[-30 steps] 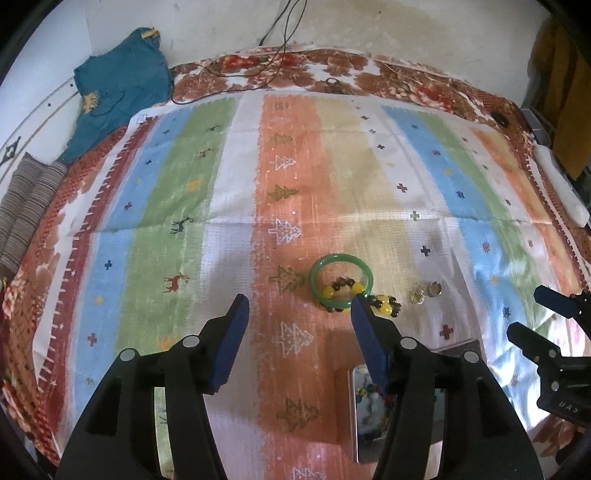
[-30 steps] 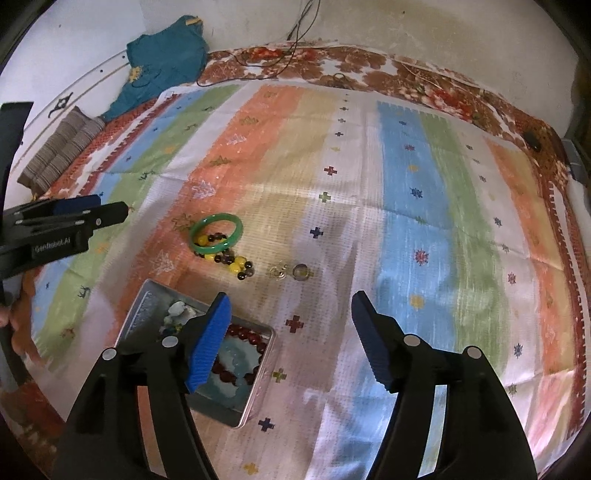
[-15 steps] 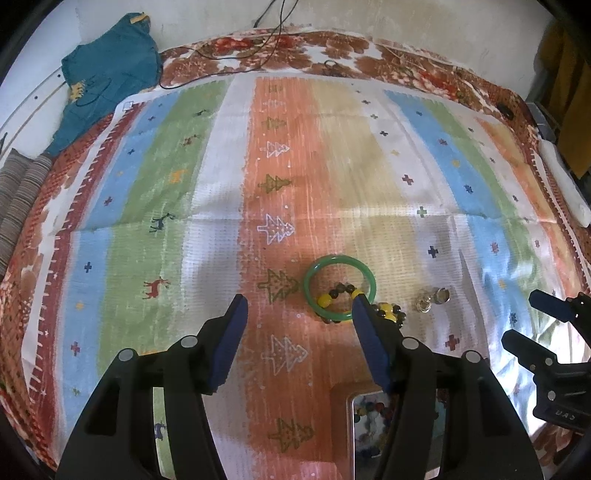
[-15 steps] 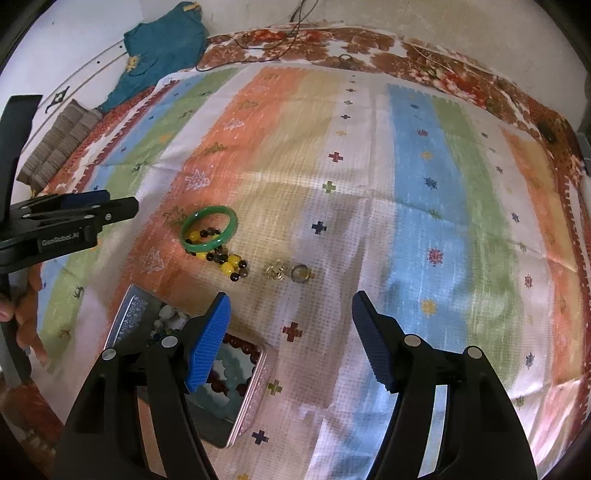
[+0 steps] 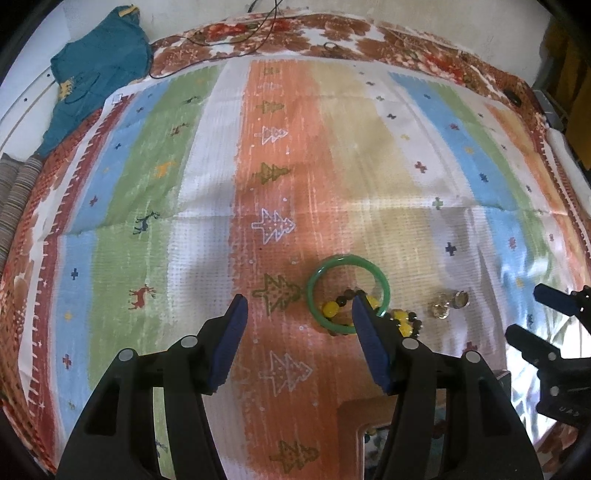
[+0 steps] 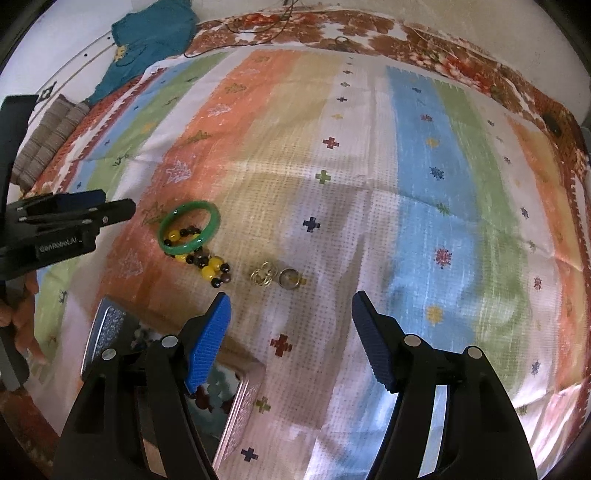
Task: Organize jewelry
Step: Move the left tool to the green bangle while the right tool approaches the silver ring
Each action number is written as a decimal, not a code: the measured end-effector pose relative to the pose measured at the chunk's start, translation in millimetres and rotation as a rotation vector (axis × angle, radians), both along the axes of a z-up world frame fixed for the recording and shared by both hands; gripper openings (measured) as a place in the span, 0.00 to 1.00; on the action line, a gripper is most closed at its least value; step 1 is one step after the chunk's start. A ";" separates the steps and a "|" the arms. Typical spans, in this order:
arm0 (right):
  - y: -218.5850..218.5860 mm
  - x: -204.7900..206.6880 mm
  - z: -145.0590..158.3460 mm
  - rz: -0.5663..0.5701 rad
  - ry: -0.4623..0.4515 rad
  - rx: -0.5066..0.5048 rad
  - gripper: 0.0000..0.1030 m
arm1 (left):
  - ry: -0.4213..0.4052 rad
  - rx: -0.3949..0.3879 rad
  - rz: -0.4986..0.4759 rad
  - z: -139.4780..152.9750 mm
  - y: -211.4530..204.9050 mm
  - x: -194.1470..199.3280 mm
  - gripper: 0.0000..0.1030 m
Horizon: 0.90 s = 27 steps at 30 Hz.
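Note:
A green bangle (image 5: pixel 348 293) (image 6: pixel 189 233) lies on the striped cloth, over a yellow and dark bead bracelet (image 5: pixel 402 322) (image 6: pixel 208 265). Two small metal rings (image 5: pixel 450 304) (image 6: pixel 275 277) lie to its right. A metal tin (image 6: pixel 110 328) with jewelry inside sits at the near edge, partly hidden behind the right gripper's left finger; its corner shows in the left wrist view (image 5: pixel 360 435). My left gripper (image 5: pixel 299 306) is open and empty, its right finger in front of the bangle. My right gripper (image 6: pixel 290 304) is open and empty, just short of the rings.
The striped cloth (image 5: pixel 295 184) covers a floral bed cover. A teal garment (image 5: pixel 96 74) and a striped folded cloth (image 5: pixel 14 199) lie at the far left. Dark cables (image 5: pixel 258 33) run along the far edge.
Both grippers have moved forward and lower toward the jewelry. The bangle and rings now sit closer to the fingertips. The tin has slid further below both views.

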State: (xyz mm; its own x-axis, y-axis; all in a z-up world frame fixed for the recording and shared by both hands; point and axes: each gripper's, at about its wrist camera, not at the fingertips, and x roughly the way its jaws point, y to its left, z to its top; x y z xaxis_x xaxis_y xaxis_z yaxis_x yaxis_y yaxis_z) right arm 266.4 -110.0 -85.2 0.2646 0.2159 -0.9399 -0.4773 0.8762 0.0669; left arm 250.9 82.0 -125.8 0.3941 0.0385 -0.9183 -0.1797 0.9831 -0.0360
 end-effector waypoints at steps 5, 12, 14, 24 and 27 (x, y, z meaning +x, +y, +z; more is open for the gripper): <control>3.2 5.6 -14.1 0.006 0.021 -0.028 0.66 | 0.013 0.008 -0.007 -8.5 0.2 9.2 0.57; 7.8 12.3 -24.0 0.017 0.034 -0.046 0.66 | 0.039 0.011 -0.010 -20.6 -0.3 20.3 0.57; 8.8 15.2 -26.5 0.019 0.038 -0.048 0.65 | 0.051 0.013 -0.015 -25.2 -0.2 23.2 0.57; 16.1 26.5 -42.3 0.030 0.072 -0.071 0.60 | 0.082 0.009 -0.014 -39.7 1.4 35.0 0.50; 18.6 30.7 -48.6 0.033 0.087 -0.073 0.56 | 0.093 0.011 -0.017 -45.2 2.6 38.0 0.50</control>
State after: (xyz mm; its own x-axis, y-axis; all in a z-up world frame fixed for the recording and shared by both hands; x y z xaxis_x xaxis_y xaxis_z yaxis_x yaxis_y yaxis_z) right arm 297.1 -91.4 -133.9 0.1752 0.1536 -0.9725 -0.5013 0.8640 0.0461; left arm 288.9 84.5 -171.0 0.3080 0.0427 -0.9504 -0.1652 0.9862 -0.0093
